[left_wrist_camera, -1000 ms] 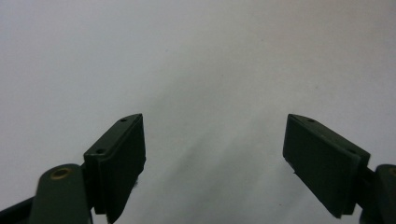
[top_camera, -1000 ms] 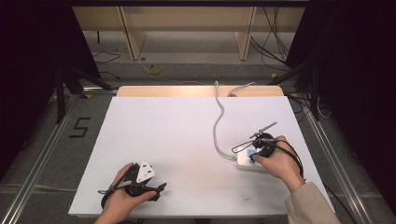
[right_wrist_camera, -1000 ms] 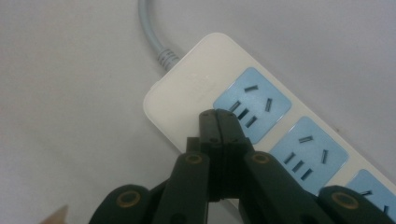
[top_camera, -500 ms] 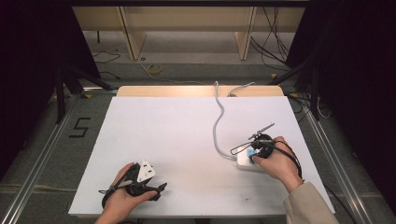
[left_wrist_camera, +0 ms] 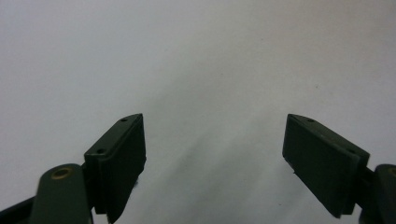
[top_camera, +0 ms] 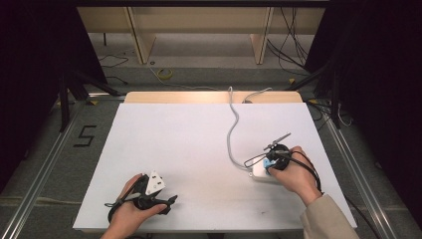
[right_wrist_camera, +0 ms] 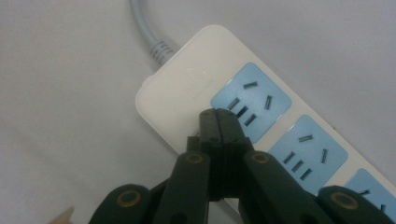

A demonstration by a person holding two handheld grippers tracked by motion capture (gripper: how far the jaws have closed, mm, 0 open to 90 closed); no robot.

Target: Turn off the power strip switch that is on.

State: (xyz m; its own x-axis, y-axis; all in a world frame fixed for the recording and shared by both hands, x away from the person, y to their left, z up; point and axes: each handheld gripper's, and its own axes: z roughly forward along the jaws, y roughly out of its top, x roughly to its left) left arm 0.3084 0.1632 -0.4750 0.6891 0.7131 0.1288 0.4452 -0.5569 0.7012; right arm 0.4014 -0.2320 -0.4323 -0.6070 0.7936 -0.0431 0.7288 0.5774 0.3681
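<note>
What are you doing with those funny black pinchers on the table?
A person holds a pincher in each hand. The right gripper, jaws shut, pokes at a white power strip beside its blue sockets. The left gripper waits open over the bare white table.

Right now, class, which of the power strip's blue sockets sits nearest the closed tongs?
The blue socket nearest the strip's cable end: the right tongs, closed, point at its edge. The other sockets lie farther along the power strip.
</note>
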